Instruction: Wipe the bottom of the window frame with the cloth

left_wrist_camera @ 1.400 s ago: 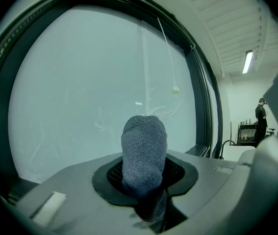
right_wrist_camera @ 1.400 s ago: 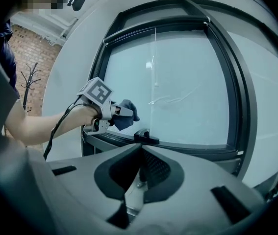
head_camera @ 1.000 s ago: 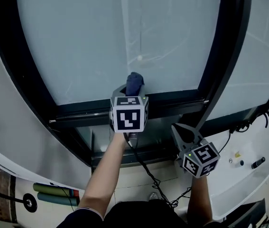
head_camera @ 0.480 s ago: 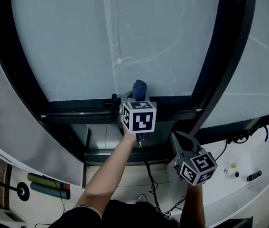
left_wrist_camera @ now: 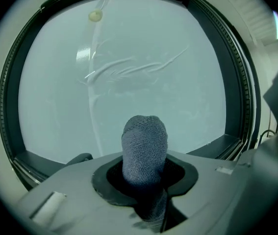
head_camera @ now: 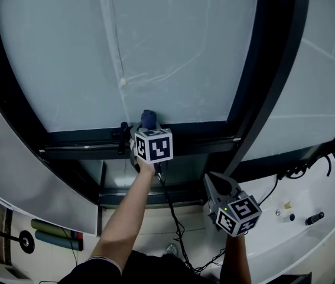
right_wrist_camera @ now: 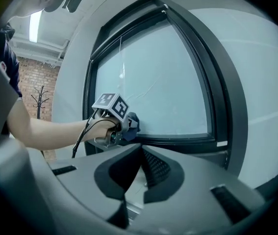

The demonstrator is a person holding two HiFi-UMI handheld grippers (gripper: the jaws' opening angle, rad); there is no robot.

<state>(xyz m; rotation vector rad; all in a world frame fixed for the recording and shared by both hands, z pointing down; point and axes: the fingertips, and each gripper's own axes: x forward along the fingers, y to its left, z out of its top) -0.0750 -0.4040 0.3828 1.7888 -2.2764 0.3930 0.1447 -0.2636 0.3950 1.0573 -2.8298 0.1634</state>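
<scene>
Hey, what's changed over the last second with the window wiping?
The left claw, shut on the cloth, slid right along the bottom frame, uncovering a small latch that now sits to its left. Most of that move came in the first half second. Nothing was taken hold of or let go. The right claw stayed low, shut and empty.

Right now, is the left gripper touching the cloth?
Touching. The left gripper view shows the left gripper with its jaws shut on the blue-grey cloth. The cloth's rolled end sticks out from between them.
</scene>
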